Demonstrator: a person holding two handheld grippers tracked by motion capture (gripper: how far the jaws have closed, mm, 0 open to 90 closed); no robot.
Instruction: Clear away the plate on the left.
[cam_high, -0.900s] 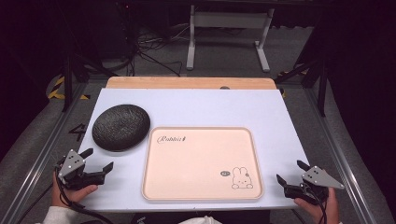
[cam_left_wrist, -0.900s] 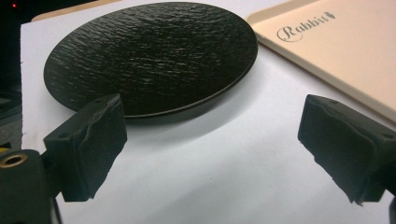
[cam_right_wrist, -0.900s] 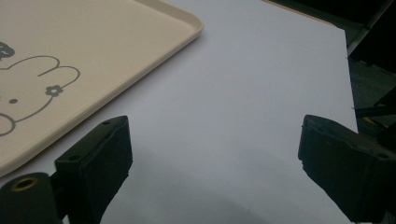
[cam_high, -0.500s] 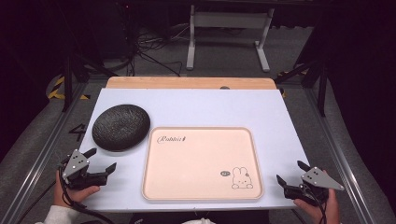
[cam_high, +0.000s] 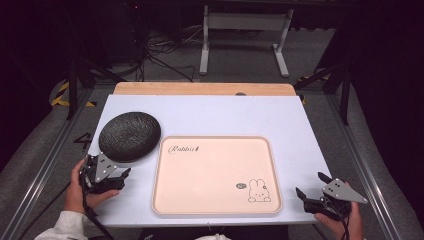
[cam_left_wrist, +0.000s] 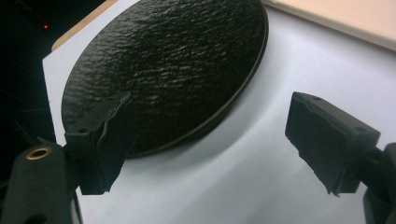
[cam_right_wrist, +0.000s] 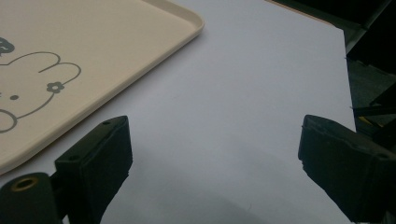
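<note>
The left gripper (cam_high: 121, 175) was wide open and held nothing. It was just at the near edge of the black plate (cam_high: 130, 136), but not touching it. In the left gripper view one of its black fingers (cam_left_wrist: 105, 140) showed in front of the plate's edge, and the other stood off to the side over bare table. So the job looked like it had only just begun: the plate was not yet picked up, and it was not yet moved anywhere.

The right gripper (cam_high: 310, 186) was wide open too, with nothing in it. It waited at the near right corner of the table (cam_high: 240, 117), just beside the tray (cam_high: 215, 172).

The gripper fingers were black, thick and blocky, with rough inner faces.

The plate was round, flat and thin. Its top looked bumpy, like stone, with a little shine. It lay flat on the table, just ahead of the left gripper.

The tray was a pale peach color, smooth, with round corners and a low raised rim. It had a little rabbit (cam_high: 258, 190) drawn on it. Nothing lay on it.

The table top was smooth and white, with a wooden strip (cam_high: 200, 88) at the far end.
</note>
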